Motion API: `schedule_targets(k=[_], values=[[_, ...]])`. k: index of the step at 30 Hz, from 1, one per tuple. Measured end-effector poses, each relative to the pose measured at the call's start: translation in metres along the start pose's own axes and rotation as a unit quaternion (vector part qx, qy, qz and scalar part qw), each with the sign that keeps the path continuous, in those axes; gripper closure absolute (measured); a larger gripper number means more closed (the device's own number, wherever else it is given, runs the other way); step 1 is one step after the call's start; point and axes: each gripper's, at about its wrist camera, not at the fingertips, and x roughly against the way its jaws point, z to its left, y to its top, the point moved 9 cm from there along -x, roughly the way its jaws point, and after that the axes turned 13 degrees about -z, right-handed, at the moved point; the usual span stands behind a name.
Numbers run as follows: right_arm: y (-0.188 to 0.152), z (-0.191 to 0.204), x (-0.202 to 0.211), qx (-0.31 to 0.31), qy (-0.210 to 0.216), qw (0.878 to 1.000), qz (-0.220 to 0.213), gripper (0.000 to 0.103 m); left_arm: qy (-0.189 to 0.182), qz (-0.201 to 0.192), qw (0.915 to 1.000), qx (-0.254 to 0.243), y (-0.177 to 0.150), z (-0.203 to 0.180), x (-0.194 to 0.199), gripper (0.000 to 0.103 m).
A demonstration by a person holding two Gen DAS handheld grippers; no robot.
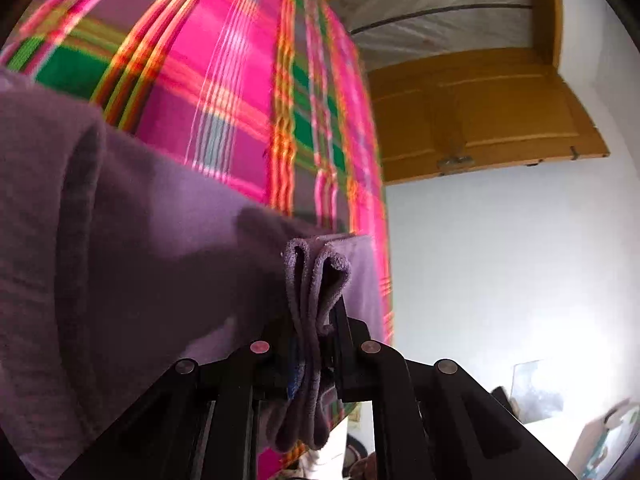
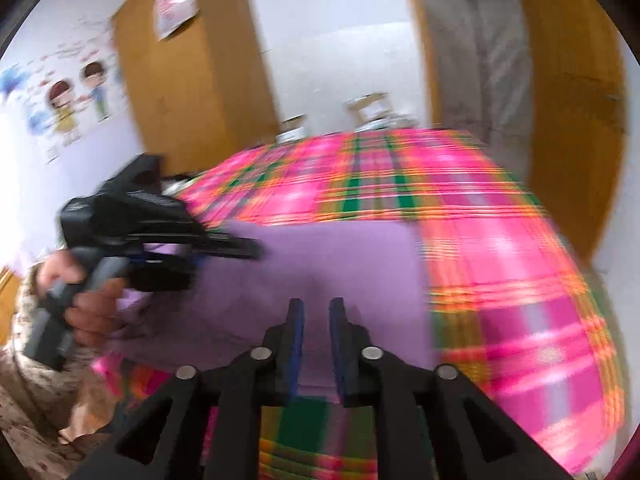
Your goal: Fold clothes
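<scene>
A purple garment (image 1: 140,248) lies on a bed with a pink, green and orange plaid cover (image 1: 224,80). My left gripper (image 1: 316,320) is shut on a bunched, folded edge of the purple garment, which hangs through its jaws. In the right wrist view the garment (image 2: 340,264) lies flat on the plaid cover (image 2: 500,264). My right gripper (image 2: 317,312) is open and empty just above the garment's near edge. The left gripper (image 2: 240,246), held in a hand, reaches onto the garment's left side.
A wooden door (image 1: 480,112) stands open beyond the bed. A wooden wardrobe (image 2: 192,72) and a wall with cartoon stickers (image 2: 76,100) are at the left. Boxes (image 2: 368,108) sit past the bed's far end. The person's patterned sleeve (image 2: 32,380) is at lower left.
</scene>
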Motion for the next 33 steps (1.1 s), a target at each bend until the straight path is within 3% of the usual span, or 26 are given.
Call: schedule_targets(k=[1,4,9,13,22,26,33], values=[[-0.001,-0.018,0.003,0.005,-0.032,0.999,-0.005,0.075,-0.004,-0.002,1.0,0.006,0.001,0.0,0.001,0.091],[-0.016,-0.036,0.009,0.022,-0.082,0.996,0.006,0.069,-0.008,-0.003,0.9998,0.017,0.001,0.0,0.002,0.091],[-0.037,-0.034,-0.006,0.046,-0.083,0.995,0.033,0.061,-0.022,0.003,0.999,0.038,-0.006,-0.003,0.004,0.091],[-0.037,-0.023,-0.013,0.058,-0.075,0.995,0.024,0.054,-0.03,-0.004,0.9989,0.037,-0.006,-0.012,0.009,0.091],[-0.033,-0.034,-0.036,0.074,-0.122,0.989,0.022,0.054,-0.042,-0.018,0.9986,0.026,-0.003,-0.026,0.017,0.091],[-0.031,-0.052,-0.028,0.045,-0.14,0.989,0.021,0.054,-0.036,-0.027,0.9986,0.029,-0.001,-0.017,0.03,0.091],[-0.03,-0.057,-0.008,0.088,-0.146,0.985,0.022,0.053,-0.003,-0.021,0.9991,0.037,-0.01,0.003,0.019,0.091]])
